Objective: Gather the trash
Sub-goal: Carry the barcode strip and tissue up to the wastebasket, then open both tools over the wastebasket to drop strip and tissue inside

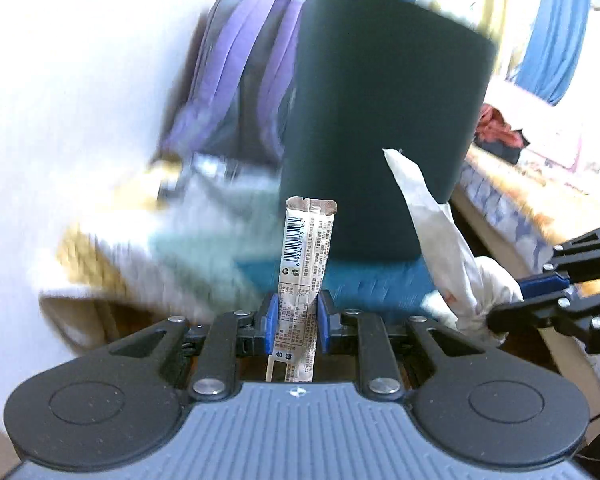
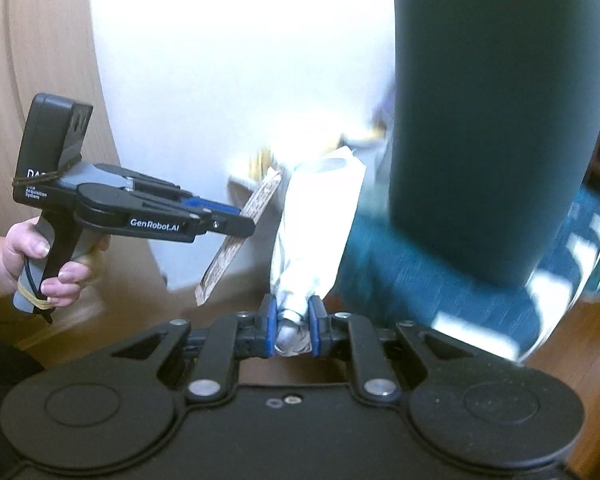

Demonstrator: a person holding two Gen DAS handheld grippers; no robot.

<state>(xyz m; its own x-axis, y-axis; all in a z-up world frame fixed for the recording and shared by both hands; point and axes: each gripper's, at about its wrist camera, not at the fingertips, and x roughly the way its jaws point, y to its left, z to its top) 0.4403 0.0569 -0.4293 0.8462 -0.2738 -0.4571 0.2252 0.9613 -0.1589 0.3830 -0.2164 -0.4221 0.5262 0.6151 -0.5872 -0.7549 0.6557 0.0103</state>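
The left gripper (image 1: pixel 294 316) pinches a thin snack wrapper (image 1: pixel 306 256), and the right gripper (image 2: pixel 292 326) pinches a crumpled white paper (image 2: pixel 316 232). Both are near the dark bin (image 1: pixel 384 120). The wrapper is slippery and could slide out and fall beside the bin.

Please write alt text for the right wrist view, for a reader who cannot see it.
The right hand-held gripper is shut on a crumpled white wrapper, in front of a tall dark bin. At left, a hand holds the left hand-held gripper, shut on a brown stick packet.

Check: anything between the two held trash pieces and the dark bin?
Nothing. In both wrist views the brown barcode wrapper in the left gripper and the crumpled white wrapper in the right gripper face the dark bin unobstructed.
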